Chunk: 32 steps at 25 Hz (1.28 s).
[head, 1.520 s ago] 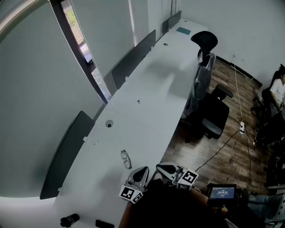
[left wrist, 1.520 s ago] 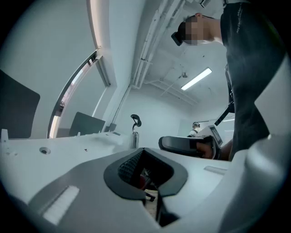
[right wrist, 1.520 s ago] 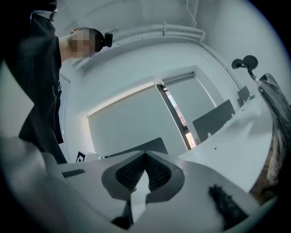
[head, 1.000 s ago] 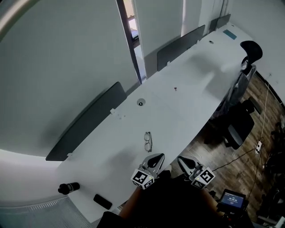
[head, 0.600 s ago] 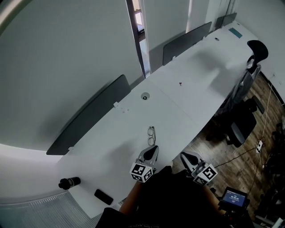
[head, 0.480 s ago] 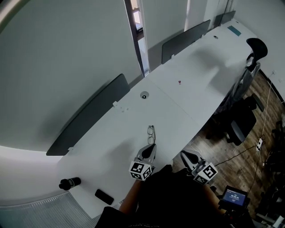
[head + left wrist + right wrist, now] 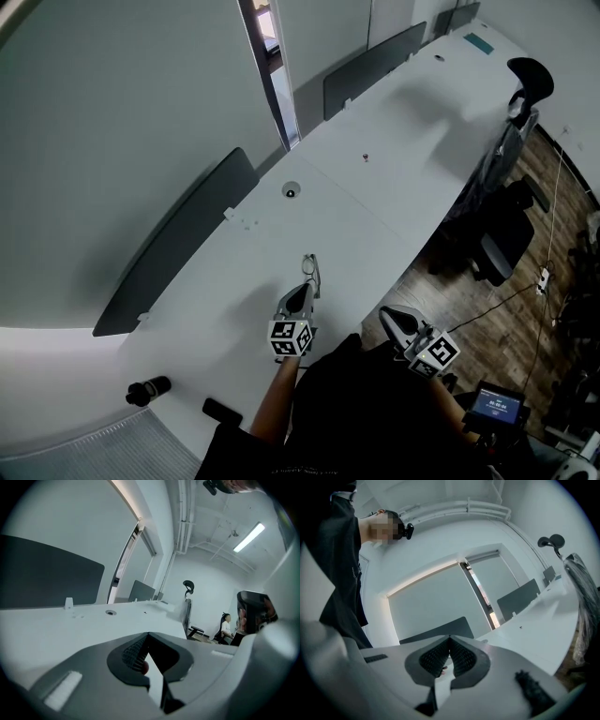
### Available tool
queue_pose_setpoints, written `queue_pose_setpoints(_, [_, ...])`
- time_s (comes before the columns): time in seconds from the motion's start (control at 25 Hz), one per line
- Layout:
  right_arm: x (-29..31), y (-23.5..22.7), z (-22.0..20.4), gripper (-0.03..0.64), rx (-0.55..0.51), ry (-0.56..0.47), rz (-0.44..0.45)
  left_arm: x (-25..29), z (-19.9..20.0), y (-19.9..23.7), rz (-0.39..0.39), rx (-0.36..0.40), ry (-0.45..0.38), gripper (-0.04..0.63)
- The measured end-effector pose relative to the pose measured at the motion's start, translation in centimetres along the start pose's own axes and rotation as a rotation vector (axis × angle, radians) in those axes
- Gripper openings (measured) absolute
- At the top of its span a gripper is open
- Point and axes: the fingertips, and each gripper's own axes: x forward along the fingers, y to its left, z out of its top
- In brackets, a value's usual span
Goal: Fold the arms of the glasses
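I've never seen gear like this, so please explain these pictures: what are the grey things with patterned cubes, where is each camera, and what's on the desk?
A person holds two hand tools, each a two-jaw gripper. The head view looks down from the person's head, and each gripper view comes from a camera riding on that gripper. On the white desk lie glasses, just ahead of the left gripper. The right gripper is off by the desk's edge. Both pairs of jaws are closed, holding nothing.
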Motion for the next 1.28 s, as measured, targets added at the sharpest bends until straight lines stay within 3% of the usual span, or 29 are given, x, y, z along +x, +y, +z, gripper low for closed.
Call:
queue_pose_setpoints(0.56, [-1.4, -1.1, -0.5, 0.005, 0.002, -0.009, -0.044, 3.8, -4.0, 3.0, 0.035, -0.091, 0.128, 0.048])
queue_pose_setpoints(1.28, [-2.6, -1.9, -0.3, 0.005, 0.036, -0.028, -0.096, 7.2, -6.7, 4.9, 0.099, -0.117, 0.334, 0.118])
